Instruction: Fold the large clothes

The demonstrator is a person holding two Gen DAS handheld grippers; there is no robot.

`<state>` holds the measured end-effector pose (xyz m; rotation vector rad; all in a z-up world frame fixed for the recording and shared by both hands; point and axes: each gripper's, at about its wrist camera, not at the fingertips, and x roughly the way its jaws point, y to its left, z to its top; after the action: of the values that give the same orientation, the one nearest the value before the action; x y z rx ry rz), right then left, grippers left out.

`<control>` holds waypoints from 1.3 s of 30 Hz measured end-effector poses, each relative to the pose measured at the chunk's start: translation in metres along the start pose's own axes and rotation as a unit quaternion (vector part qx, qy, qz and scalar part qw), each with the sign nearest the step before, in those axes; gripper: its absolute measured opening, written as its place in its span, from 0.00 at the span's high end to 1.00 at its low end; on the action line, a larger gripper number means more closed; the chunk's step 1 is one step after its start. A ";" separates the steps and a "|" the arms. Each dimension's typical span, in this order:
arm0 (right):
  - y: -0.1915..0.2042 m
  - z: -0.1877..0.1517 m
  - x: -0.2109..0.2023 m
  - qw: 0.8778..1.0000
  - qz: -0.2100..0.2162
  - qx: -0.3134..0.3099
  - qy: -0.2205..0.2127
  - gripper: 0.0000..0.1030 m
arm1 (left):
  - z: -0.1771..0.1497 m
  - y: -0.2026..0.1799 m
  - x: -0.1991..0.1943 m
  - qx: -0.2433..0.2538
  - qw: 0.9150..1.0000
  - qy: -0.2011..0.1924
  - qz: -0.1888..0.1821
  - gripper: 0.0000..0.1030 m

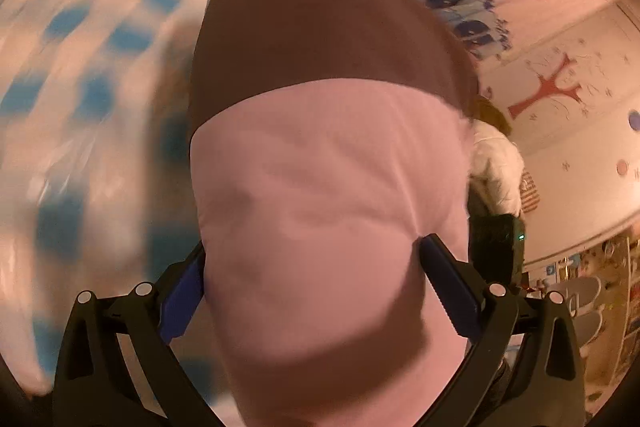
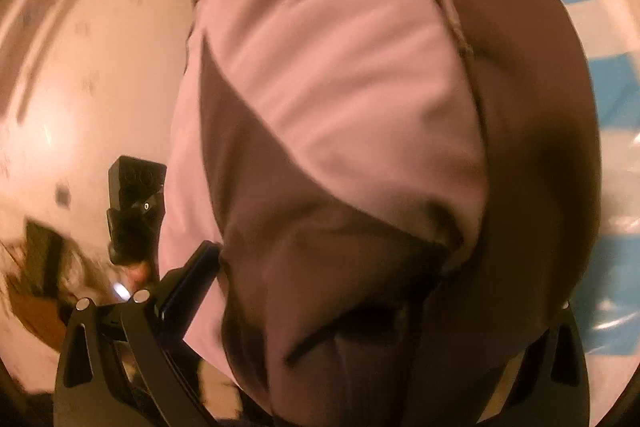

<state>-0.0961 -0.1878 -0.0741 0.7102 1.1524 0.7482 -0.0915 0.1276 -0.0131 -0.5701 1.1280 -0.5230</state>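
From my right wrist cam, the pink and brown garment point(image 2: 352, 115) fills nearly everything, bunched over the right gripper point(image 2: 320, 267). Only its left finger point(image 2: 188, 275) shows; the other's buried. Blue checkered sheet point(image 2: 612, 87) far right, black device point(image 2: 134, 203) on the left.

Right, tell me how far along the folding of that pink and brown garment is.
Done: no finished fold is visible. In hand: the pink and brown fabric garment hangs bunched between the left gripper and the right gripper, both sets of jaws closed on cloth, lifted above the blue and white checked sheet. Left: probably laying it flat and making every fold.
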 end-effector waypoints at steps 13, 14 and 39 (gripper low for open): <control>0.101 -0.073 -0.061 0.912 -0.347 -0.167 -0.144 0.05 | -0.060 -0.108 -0.051 0.185 0.929 -0.164 0.277 0.07; 0.108 -0.084 -0.059 0.909 -0.346 -0.179 -0.149 0.05 | -0.068 -0.113 -0.052 0.183 0.930 -0.161 0.277 0.07; 0.178 -0.153 -0.045 0.847 -0.486 -0.175 -0.123 0.05 | -0.182 -0.114 -0.084 0.103 0.936 -0.121 0.314 0.07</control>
<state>-0.2803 -0.1076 0.0551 -0.1354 0.9335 -0.0212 -0.3015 0.0685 0.0611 -0.0672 0.9384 -0.0098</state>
